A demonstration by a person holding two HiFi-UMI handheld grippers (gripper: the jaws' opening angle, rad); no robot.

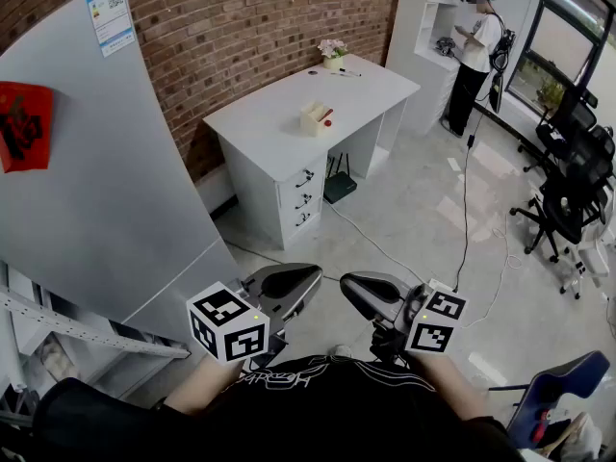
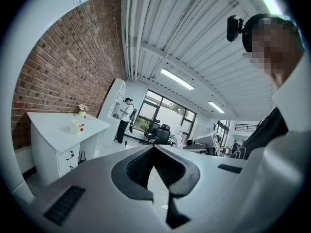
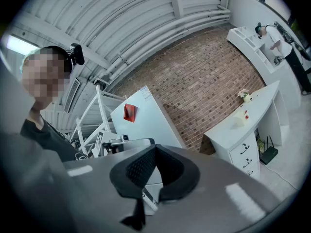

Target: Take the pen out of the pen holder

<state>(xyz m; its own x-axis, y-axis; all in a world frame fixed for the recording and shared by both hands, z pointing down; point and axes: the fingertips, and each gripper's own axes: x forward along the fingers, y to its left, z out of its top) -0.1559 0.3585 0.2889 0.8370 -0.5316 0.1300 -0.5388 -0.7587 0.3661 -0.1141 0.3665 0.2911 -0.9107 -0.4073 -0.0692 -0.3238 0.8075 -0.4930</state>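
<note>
- Pen holder (image 1: 314,119) stands far ahead on the white desk (image 1: 260,128), midway before both grippers; I judge neither nearer.
- Left gripper (image 1: 310,277) and right gripper (image 1: 346,286): pressed together, empty.

My left gripper (image 1: 306,279) and right gripper (image 1: 354,289) are grey shells with black ribbed pads. The left cube (image 1: 228,323) and right cube (image 1: 435,320) are white with black square markers. I wear a black top (image 1: 289,407) with pale lettering and a black head camera (image 2: 234,27).

hand-held grippers (image 1: 286,285) (image 1: 371,296): 2 | desk (image 1: 279,114): 1 | pen holder (image 1: 316,118): 1 | person (image 1: 476,41): 1
</note>
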